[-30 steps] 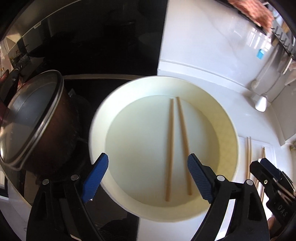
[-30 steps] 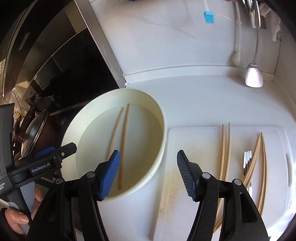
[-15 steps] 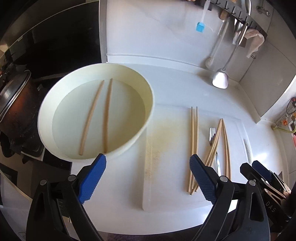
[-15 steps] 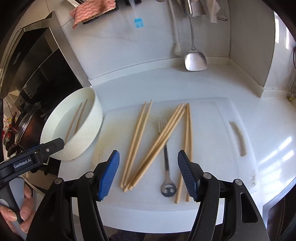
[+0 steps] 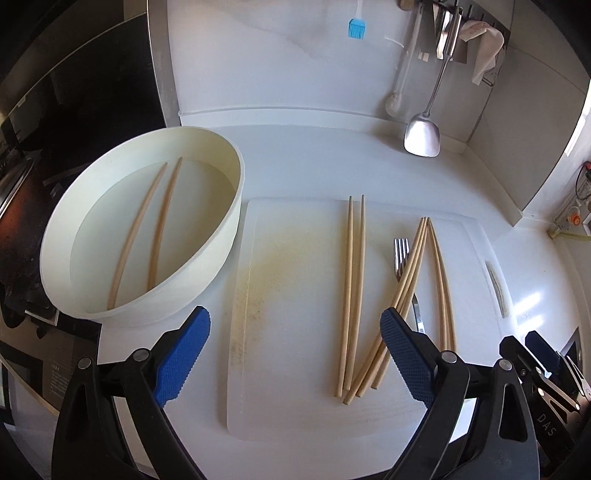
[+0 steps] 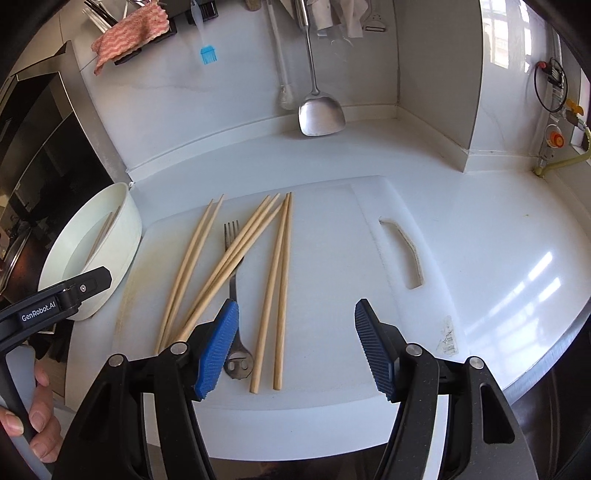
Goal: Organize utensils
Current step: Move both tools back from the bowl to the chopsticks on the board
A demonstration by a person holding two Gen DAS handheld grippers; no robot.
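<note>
A white cutting board (image 5: pixel 295 258) carries several wooden chopsticks and a metal fork (image 5: pixel 402 251). One straight pair (image 5: pixel 354 277) lies mid-board, a slanted pair (image 5: pixel 410 273) crosses the fork, and another pair (image 5: pixel 441 284) lies to the right. A cream bowl (image 5: pixel 221 236) left of the board holds two more chopsticks (image 5: pixel 159 236). My left gripper (image 5: pixel 294 314) hovers open over the board's near left part, holding nothing. My right gripper (image 6: pixel 296 304) hangs open above the rightmost pair (image 6: pixel 279 277), beside the fork's handle (image 6: pixel 238 363), also holding nothing.
A steel spatula (image 6: pixel 319 114), a blue brush (image 6: pixel 208 54) and a pink cloth (image 6: pixel 129 33) hang on the back wall. A black stove (image 5: pixel 74 110) lies left of the bowl. A wall corner (image 6: pixel 472 155) juts out at right. A hand (image 6: pixel 40 424) grips the left tool.
Both views have swung right, from the bowl and a pot on the stove to the cutting board. Both grippers now hover over the board, still holding nothing.
</note>
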